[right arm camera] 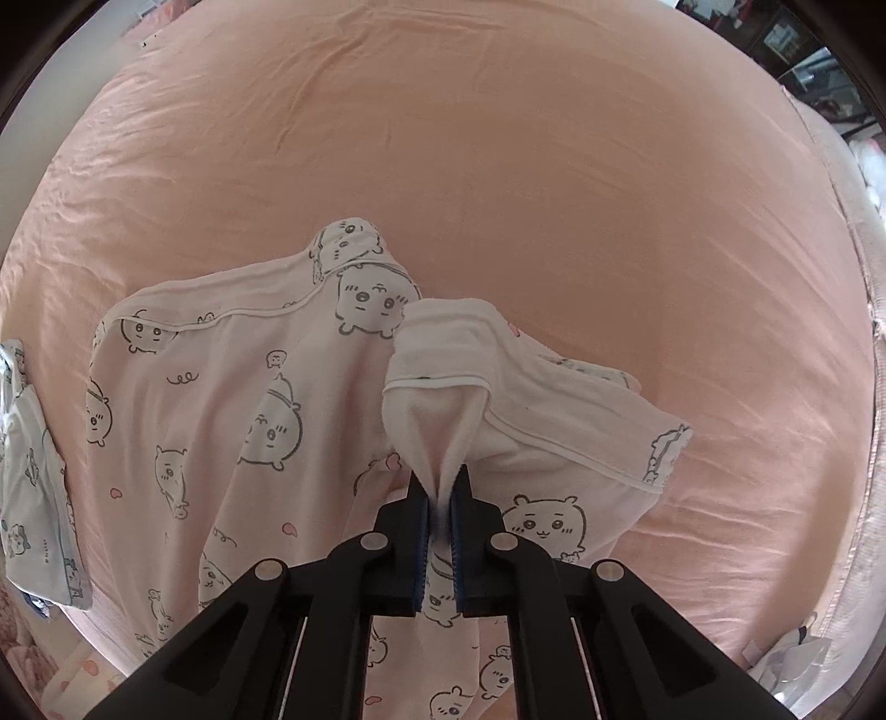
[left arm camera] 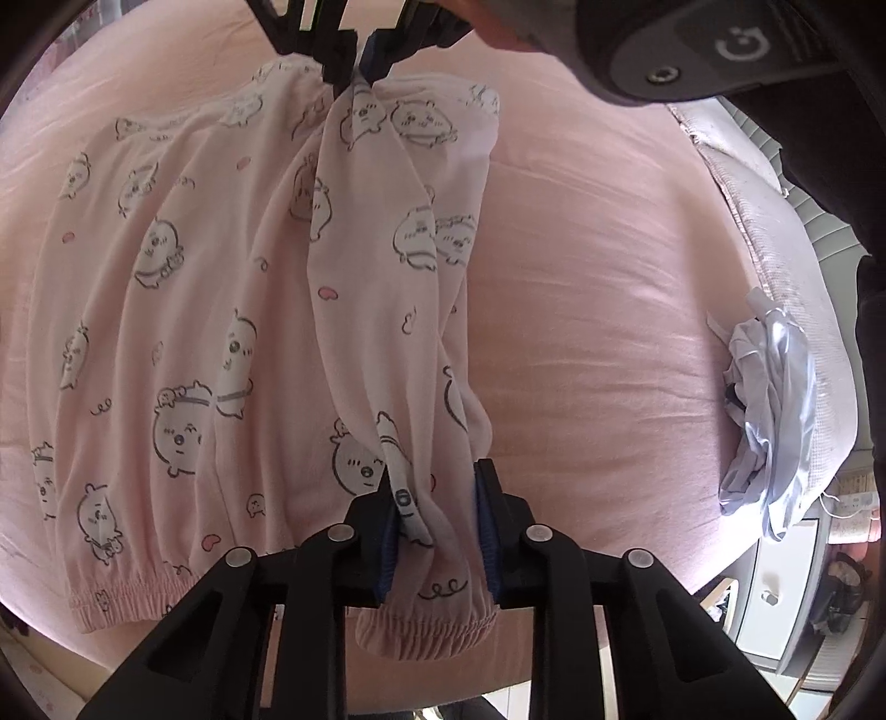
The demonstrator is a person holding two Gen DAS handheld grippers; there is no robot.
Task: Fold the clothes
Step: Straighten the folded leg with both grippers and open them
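Observation:
A pale pink pyjama garment (left arm camera: pixel 166 277) printed with cartoon animals lies on the pink bed sheet (left arm camera: pixel 609 277). One long tube of it (left arm camera: pixel 376 277) is lifted off the bed and stretched between the two grippers. My left gripper (left arm camera: pixel 437 531) is shut on that tube just above its elastic cuff (left arm camera: pixel 426 626), with bunched cloth filling the jaws. My right gripper (left arm camera: pixel 354 72) pinches the far end. In the right wrist view the right gripper (right arm camera: pixel 440 531) is shut on a fold of white-lined cloth (right arm camera: pixel 437 410) with a piped edge, raised above the garment (right arm camera: pixel 249 415).
A crumpled light blue garment (left arm camera: pixel 775 415) lies near the bed's right edge, and a light blue printed garment (right arm camera: pixel 33 471) lies at the bed's left edge in the right wrist view. White drawers (left arm camera: pixel 775 598) stand beyond the bed. A hand (left arm camera: pixel 498 27) holds the right gripper.

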